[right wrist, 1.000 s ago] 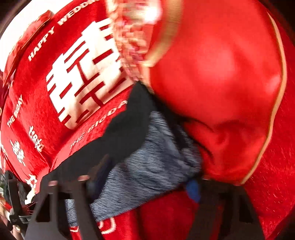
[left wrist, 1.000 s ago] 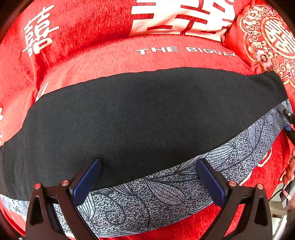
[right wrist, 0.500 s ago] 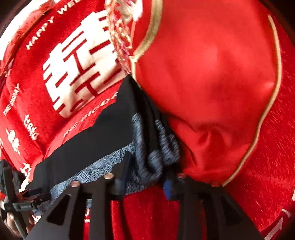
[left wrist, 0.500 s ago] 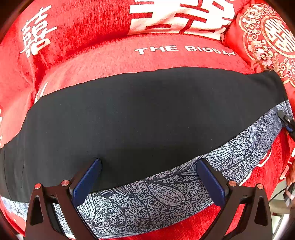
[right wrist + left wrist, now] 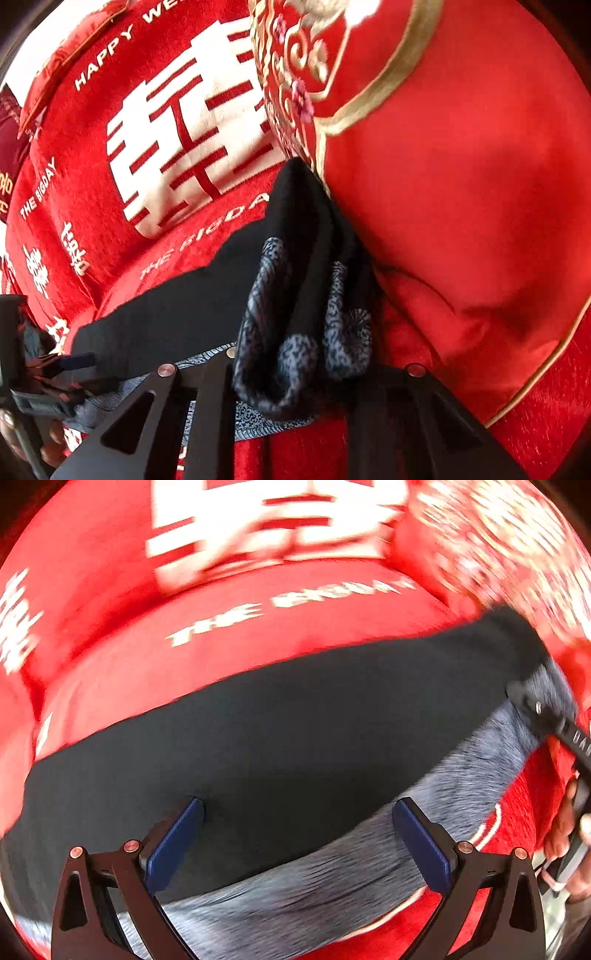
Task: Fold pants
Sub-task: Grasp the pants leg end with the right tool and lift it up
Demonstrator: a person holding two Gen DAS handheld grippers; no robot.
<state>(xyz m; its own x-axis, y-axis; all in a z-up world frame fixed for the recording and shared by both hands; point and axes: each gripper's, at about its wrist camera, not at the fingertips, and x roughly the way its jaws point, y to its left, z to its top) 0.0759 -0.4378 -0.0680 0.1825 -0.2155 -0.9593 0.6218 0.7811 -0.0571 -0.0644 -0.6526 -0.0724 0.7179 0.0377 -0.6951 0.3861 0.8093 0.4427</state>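
The pants [image 5: 280, 746] lay stretched across a red sofa [image 5: 110, 602] covered in white wedding lettering, the black side up with a strip of grey-blue patterned cloth along the near edge. The left tongs [image 5: 297, 843] hung above the middle of them, blue pads [image 5: 173, 845] wide apart and gripping nothing; that view was smeared by motion. At the far end, beside a red cushion with gold trim [image 5: 461, 184], the right tongs [image 5: 295, 387] had just been closing and were clamped on a bunched end of the pants [image 5: 303, 295], the cloth gathered in folds between the jaws. A hand [image 5: 569, 834] showed at the edge.
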